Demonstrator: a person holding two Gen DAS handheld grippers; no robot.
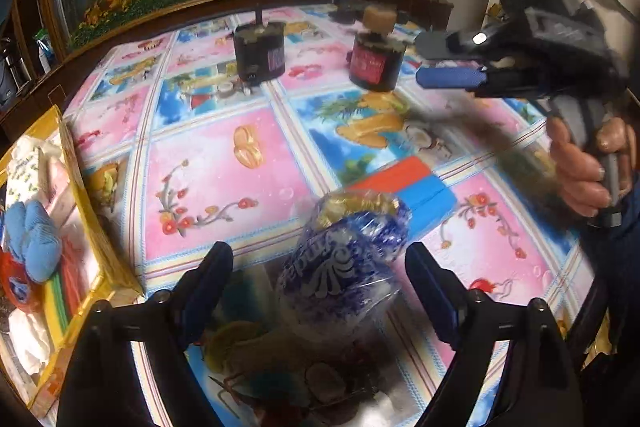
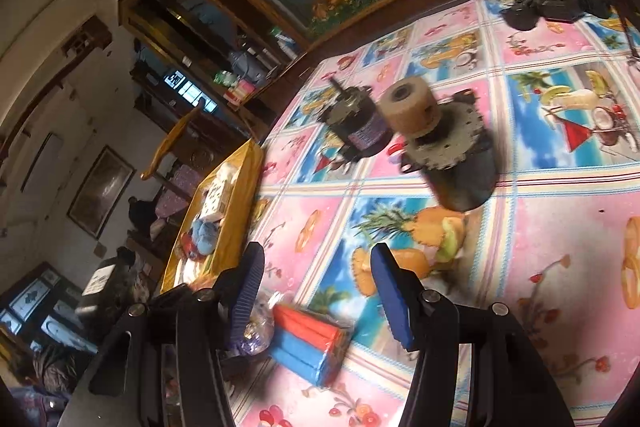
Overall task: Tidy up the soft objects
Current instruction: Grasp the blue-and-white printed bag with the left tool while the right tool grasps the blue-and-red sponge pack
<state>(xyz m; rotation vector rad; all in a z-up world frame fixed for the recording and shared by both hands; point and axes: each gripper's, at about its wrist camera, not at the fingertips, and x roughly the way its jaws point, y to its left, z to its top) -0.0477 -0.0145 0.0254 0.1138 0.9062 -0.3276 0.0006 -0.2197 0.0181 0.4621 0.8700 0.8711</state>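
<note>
Crinkly blue wrapped bundle (image 1: pixel 344 267) lies on the shiny flowery tablecloth (image 1: pixel 224 155) between your left gripper's (image 1: pixel 320 281) spread tongs, untouched. Your right gripper (image 2: pixel 316 291) is spread too, near the red-and-blue sponge pack (image 2: pixel 310 343).

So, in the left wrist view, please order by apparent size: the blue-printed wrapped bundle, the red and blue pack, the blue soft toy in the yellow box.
1. blue-printed wrapped bundle, largest, though it lies nearest the camera, between the left gripper fingers.
2. and 3. red and blue pack and blue soft toy look alike; the pack is partly hidden, so I do not rank them.
</note>
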